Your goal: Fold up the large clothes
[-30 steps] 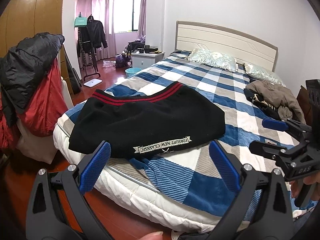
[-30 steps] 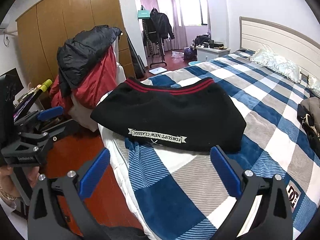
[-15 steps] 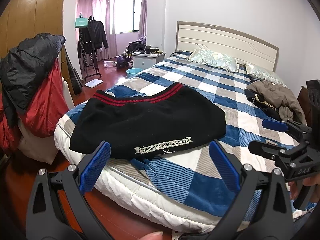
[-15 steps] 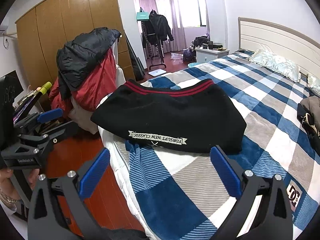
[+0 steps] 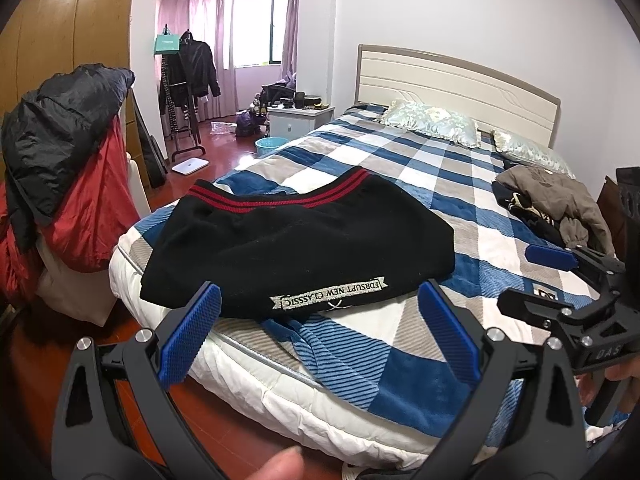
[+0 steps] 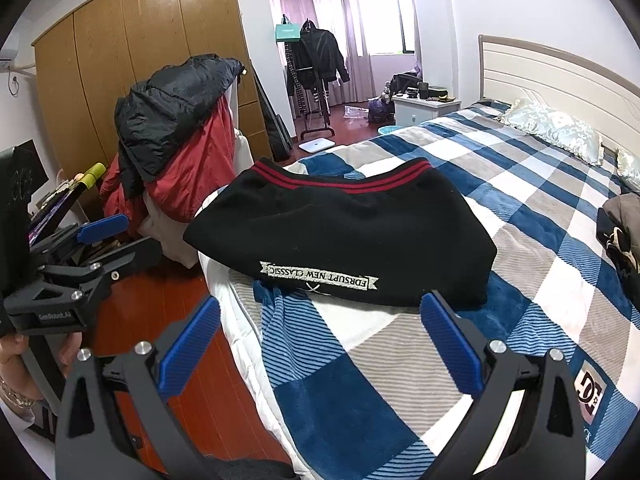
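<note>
Both grippers, left gripper and right gripper, hover with fingers spread wide and empty; the folded black sweater lies ahead on the bed, apparently finished.

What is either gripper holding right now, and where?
Nothing. The left gripper and right gripper are both open, short of the folded black sweater.

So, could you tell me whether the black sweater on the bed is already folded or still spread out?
Folded. The black sweater lies as a compact block on the checked blanket, no sleeves showing, its red-striped hem across the far edge.
</note>
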`<state>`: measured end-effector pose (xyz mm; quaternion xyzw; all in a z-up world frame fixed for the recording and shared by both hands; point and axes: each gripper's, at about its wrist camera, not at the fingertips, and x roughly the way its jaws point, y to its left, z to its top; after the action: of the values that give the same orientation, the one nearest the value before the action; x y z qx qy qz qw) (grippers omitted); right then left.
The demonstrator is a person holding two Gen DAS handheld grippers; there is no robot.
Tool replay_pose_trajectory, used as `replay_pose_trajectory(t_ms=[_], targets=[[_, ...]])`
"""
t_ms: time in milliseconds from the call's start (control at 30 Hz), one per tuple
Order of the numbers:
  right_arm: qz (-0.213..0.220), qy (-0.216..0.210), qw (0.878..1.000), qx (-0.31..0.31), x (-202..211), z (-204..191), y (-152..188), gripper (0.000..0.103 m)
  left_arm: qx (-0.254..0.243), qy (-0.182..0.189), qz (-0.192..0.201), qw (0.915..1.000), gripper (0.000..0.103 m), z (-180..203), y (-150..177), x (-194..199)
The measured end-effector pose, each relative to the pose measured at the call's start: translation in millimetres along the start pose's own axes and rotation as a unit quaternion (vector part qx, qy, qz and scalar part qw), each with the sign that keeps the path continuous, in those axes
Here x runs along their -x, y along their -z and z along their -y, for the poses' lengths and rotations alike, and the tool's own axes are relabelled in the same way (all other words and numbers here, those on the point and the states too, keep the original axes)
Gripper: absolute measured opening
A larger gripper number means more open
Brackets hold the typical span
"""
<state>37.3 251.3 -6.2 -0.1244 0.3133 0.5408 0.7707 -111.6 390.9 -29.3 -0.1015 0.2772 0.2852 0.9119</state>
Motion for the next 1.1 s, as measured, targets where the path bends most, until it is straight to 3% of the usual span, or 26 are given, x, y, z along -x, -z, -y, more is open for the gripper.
replay_pose_trajectory(t_ms=[1100], targets=[[0.001,0.0,1.0,-0.009,-2.3,-9.9,-1.4,0.098,0.029,-0.006,0.003,0.9996,0.097,-6.5,3.4,1.8]])
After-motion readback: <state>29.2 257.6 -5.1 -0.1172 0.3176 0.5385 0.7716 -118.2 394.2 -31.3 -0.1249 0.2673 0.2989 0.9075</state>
